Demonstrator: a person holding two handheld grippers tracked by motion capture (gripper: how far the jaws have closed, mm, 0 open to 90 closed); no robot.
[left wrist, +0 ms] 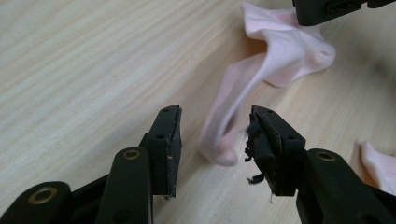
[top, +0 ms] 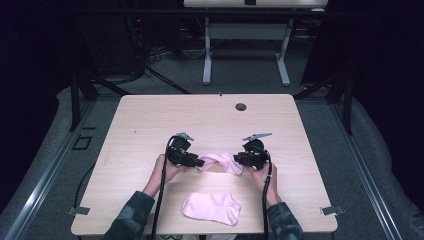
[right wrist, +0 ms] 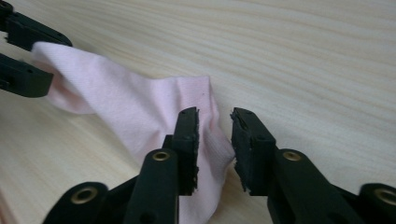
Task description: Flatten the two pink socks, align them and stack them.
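Sock [top: 222,162] lies crumpled between left gripper [left wrist: 215,135] and right gripper [right wrist: 214,135], both spread, pads seemingly off cloth. Back grippers straight away from sock, avoid snagging.

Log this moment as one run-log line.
left claw: open, sock end between jaws | right claw: open at other end | stretched sock: on table | second sock: flat, near edge

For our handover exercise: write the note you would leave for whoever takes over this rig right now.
Left hand-held gripper: open, sock end between its jaws, not pinched.
Right hand-held gripper: open, the other end between its jaws, not gripped.
Rumpled pink sock lies on the table between both grippers.
Second pink sock lies flat near the front edge.
Done: rumpled sock let go.
Left: probably pairing the two socks.
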